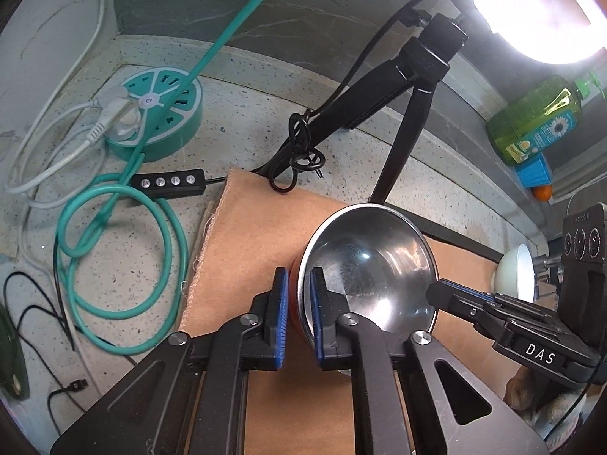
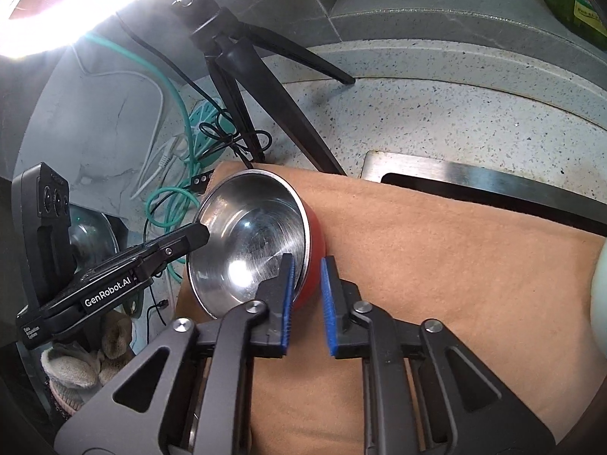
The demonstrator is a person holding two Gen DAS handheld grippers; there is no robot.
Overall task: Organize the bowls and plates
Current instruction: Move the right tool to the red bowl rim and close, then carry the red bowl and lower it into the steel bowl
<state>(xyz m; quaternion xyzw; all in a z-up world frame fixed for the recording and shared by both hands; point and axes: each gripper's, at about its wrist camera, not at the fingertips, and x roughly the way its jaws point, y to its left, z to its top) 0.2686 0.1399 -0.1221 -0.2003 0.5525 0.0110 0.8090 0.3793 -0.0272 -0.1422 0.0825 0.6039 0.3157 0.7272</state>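
A steel bowl with a red outside (image 1: 368,265) (image 2: 250,235) sits tilted on an orange cloth (image 1: 258,235) (image 2: 436,246). My left gripper (image 1: 297,276) straddles its left rim, one blue pad inside and one against the red wall, shut on it. On the opposite rim my right gripper (image 2: 307,261) is shut the same way. Each gripper also shows in the other's view: the right gripper (image 1: 436,292) at the bowl's right edge, the left gripper (image 2: 201,233) at its left edge. A white bowl (image 1: 516,273) (image 2: 599,295) stands further right on the cloth.
A black tripod (image 1: 409,76) stands just behind the bowl, under a bright lamp. A teal power strip (image 1: 159,110) and coiled cables lie on the speckled counter to the left. A green detergent bottle (image 1: 538,121) is at the back right. A sink rim (image 2: 455,174) borders the cloth.
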